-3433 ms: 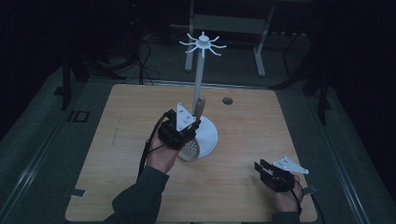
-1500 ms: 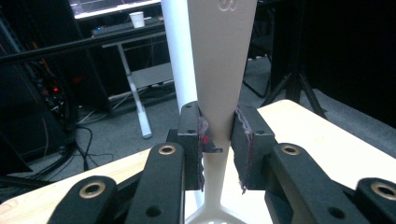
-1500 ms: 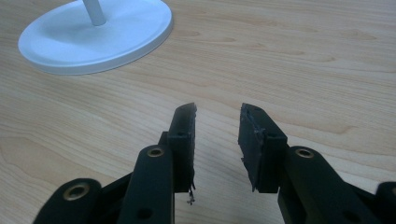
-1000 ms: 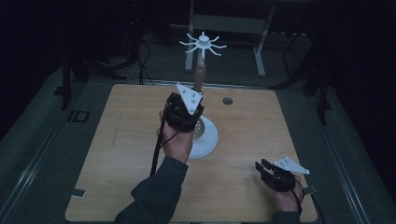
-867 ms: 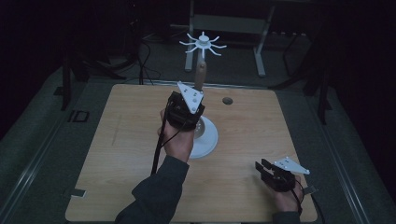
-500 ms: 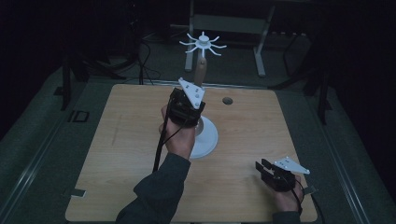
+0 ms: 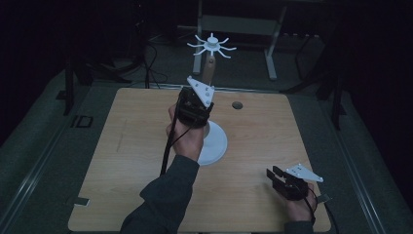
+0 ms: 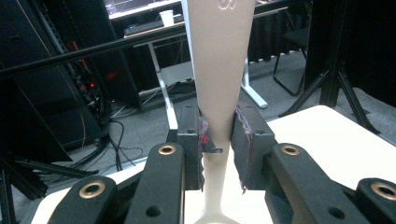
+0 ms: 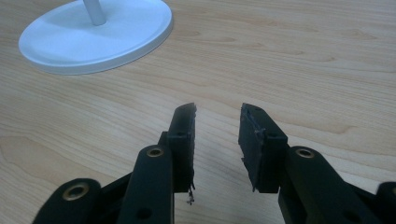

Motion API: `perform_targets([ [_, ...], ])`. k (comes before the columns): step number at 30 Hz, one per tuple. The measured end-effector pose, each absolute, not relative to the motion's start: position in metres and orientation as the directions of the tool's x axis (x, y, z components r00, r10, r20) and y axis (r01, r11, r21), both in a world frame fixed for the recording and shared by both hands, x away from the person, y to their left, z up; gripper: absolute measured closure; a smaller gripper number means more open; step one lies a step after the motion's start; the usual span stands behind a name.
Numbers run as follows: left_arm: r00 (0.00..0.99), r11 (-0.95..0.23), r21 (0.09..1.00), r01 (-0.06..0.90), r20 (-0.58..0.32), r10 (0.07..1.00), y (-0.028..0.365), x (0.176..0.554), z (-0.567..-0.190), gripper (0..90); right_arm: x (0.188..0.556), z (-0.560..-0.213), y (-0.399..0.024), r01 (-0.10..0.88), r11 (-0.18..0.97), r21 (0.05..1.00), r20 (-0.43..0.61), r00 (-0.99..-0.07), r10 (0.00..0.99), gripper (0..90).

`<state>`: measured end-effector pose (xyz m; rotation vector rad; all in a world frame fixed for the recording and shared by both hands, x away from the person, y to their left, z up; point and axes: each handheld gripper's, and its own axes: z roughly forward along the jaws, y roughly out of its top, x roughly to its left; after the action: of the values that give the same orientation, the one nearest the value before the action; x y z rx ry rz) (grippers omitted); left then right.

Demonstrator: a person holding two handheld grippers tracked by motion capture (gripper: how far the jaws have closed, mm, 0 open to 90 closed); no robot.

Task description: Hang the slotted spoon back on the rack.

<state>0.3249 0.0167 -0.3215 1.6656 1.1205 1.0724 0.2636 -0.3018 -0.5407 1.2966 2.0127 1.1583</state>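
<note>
While left gripper [image 8: 218, 154] clamps beige handle [image 8: 219, 70], right gripper [image 9: 217, 140] gapes near table [image 7: 122, 146] edge.

Left gripper [image 7: 194, 108]: black body at upper centre of the high view, topped by a pale grey three-cornered plate [image 7: 200, 90]; a black cable [image 7: 167, 151] trails down along a dark green-grey sleeve [image 7: 163, 200]. Right gripper [image 7: 288, 184], lower right: same black body and grey plate. Gripper views: black jaws with brass-ringed screws [image 8: 166, 150] and worn dark pads [image 9: 254, 135], frayed at the edges.
</note>
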Motion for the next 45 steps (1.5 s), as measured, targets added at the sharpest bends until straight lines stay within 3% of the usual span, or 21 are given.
perform_targets([
  [30,0.214,-0.261,0.927,0.271,0.206,0.955,0.015,0.341,-0.324,73.8,0.264,-0.541,-0.302,0.495,0.193,0.847,0.052,-0.438,0.897,66.0],
  [45,0.259,-0.267,0.930,0.254,0.200,0.945,0.014,0.334,-0.324,67.1,0.264,-0.542,-0.302,0.497,0.195,0.846,0.052,-0.439,0.897,65.7],
])
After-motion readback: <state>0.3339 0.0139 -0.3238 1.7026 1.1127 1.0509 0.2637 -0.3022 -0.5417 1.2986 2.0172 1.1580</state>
